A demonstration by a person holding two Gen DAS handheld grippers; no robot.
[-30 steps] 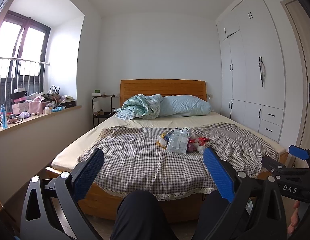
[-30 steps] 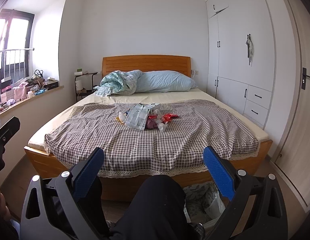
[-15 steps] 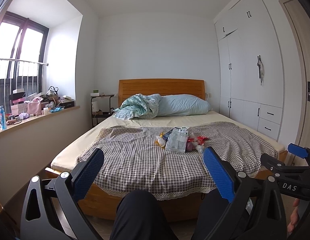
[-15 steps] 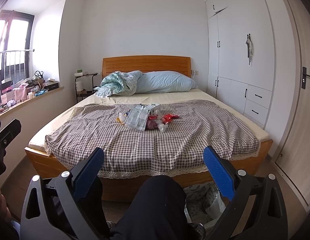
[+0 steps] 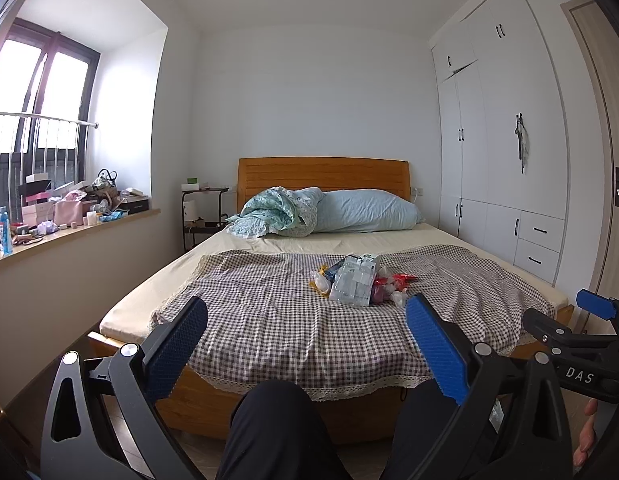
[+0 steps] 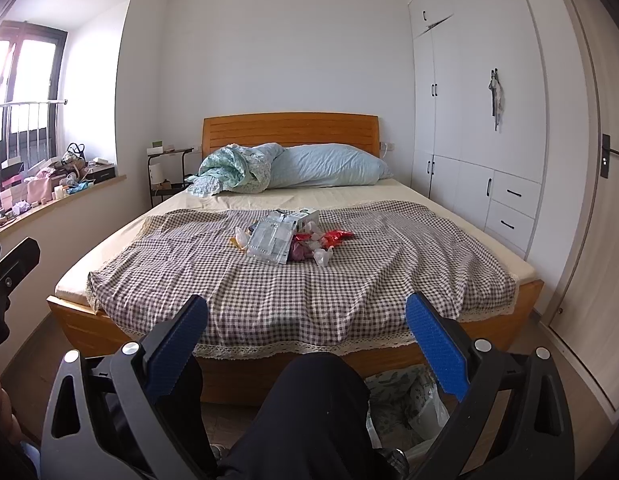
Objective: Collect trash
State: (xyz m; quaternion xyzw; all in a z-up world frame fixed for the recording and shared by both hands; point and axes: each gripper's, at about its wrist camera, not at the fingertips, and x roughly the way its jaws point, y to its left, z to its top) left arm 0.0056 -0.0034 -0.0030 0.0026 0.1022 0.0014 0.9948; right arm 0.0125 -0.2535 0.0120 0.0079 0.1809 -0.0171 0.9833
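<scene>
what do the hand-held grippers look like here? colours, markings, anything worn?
Both alike: the left hand-held gripper and right hand-held gripper have black plastic frames with cut-out slots, silver bolts, and blue textured pads. "DAS" lettering marks the right one's side. The person wears dark trousers.

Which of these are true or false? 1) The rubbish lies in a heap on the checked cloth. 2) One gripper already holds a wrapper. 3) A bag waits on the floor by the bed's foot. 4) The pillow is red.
1) True: the trash pile sits on the checked cloth.
2) False: the left gripper and right gripper are both open and empty, short of the bed.
3) True: a plastic bag lies on the floor there.
4) False: the pillow is pale blue.
</scene>
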